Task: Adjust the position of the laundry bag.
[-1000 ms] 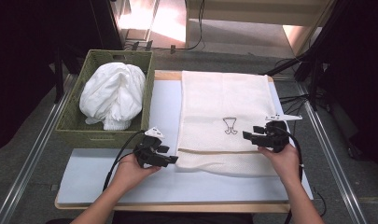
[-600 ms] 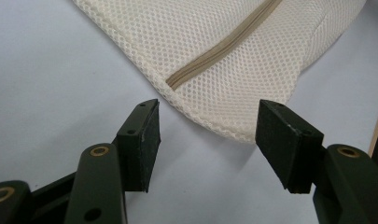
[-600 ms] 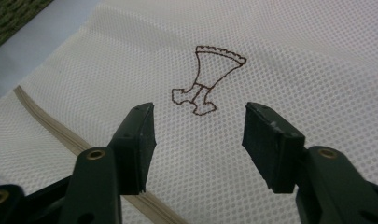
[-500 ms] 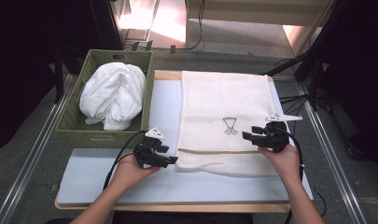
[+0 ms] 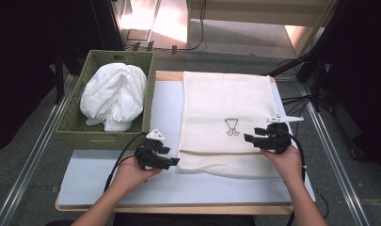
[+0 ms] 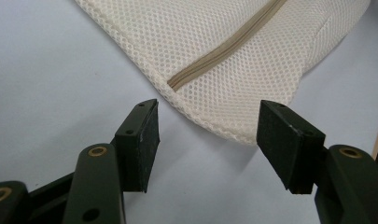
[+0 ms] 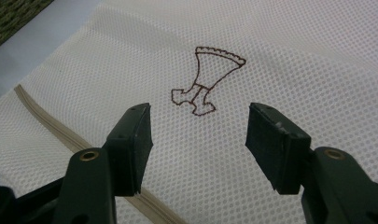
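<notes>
A cream mesh laundry bag lies flat on the white table mat, with a beige zipper near its front edge and a small brown embroidered mark. My left gripper stands open just off the bag's front left corner, nothing between its pads. At the bag's right side my right gripper hovers open over the mesh, the mark just ahead of its jaws. The bag's corner sits between the left jaws' line of sight but is not pinched.
A green woven basket at the left holds a bundled white cloth. The wooden table edge runs along the front. Metal rails flank the table, and black cables lie off to the right.
</notes>
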### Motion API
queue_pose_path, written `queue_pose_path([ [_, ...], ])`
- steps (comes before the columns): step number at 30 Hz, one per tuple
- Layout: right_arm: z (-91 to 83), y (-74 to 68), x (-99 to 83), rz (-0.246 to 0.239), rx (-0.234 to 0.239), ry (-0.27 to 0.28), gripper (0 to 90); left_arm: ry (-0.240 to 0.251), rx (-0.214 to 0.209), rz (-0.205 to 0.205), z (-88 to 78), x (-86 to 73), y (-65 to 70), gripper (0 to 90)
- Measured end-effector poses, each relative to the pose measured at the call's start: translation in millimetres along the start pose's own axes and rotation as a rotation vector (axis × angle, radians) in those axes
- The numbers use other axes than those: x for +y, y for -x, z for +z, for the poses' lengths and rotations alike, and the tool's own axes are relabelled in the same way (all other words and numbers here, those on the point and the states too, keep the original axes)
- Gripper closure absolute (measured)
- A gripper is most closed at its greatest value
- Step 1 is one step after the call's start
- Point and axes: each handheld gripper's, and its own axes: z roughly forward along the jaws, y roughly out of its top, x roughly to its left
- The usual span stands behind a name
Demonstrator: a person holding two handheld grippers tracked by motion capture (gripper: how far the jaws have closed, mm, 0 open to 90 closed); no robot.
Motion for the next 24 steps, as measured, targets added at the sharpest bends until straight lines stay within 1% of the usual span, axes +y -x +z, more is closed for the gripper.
queue_pose_path([
  [6, -0.4, -0.4, 0.0, -0.010, 0.003, 0.001, 42.4, 0.007, -0.002, 0.006, -1.2, 0.0, 0.8, 39.8],
  [8, -0.6, -0.5, -0.1, -0.008, 0.006, 0.003, 42.9, 0.009, -0.002, 0.000, -1.4, 0.4, 1.0, 39.8],
  [9, -0.8, -0.8, -0.1, -0.004, 0.005, 0.003, 43.1, 0.011, -0.001, -0.004, -1.5, 0.8, 1.3, 39.8],
  [11, -1.4, -0.1, 0.0, 0.002, 0.007, 0.009, 44.1, 0.015, -0.002, -0.003, -1.5, 1.3, 2.7, 39.9],
  [12, -2.6, 0.3, 0.1, 0.013, 0.005, 0.012, 44.3, 0.017, 0.002, 0.002, -1.1, 1.4, 3.5, 39.7],
  [14, -3.2, 0.9, 0.1, 0.011, 0.001, 0.016, 44.5, 0.013, 0.001, -0.004, 0.3, 2.1, 5.4, 39.7],
  [15, -4.4, 2.0, 0.6, 0.017, -0.001, 0.024, 44.5, 0.012, -0.004, 0.001, 0.8, 2.3, 5.7, 39.6],
  [16, -5.3, 3.1, 0.9, 0.019, -0.001, 0.029, 45.5, 0.012, 0.000, 0.002, 1.7, 2.5, 7.2, 39.5],
  [17, -8.0, 4.7, 1.3, 0.033, 0.001, 0.039, 46.9, 0.009, 0.001, 0.005, 2.5, 2.9, 8.3, 39.5],
  [18, -8.0, 4.7, 1.3, 0.033, 0.001, 0.039, 46.9, 0.011, -0.005, 0.003, 3.7, 3.2, 9.3, 39.5],
  [20, -9.7, 6.5, 0.8, 0.036, -0.009, 0.045, 46.9, 0.004, -0.004, 0.009, 5.5, 4.1, 11.5, 39.4],
  [23, -10.2, 9.8, -1.0, 0.038, -0.020, 0.034, 45.3, 0.000, -0.004, 0.010, 10.0, 5.2, 14.8, 39.4],
  [24, -10.6, 12.6, -1.9, 0.045, -0.023, 0.028, 45.2, -0.008, -0.002, 0.020, 12.6, 6.0, 17.5, 39.3],
])
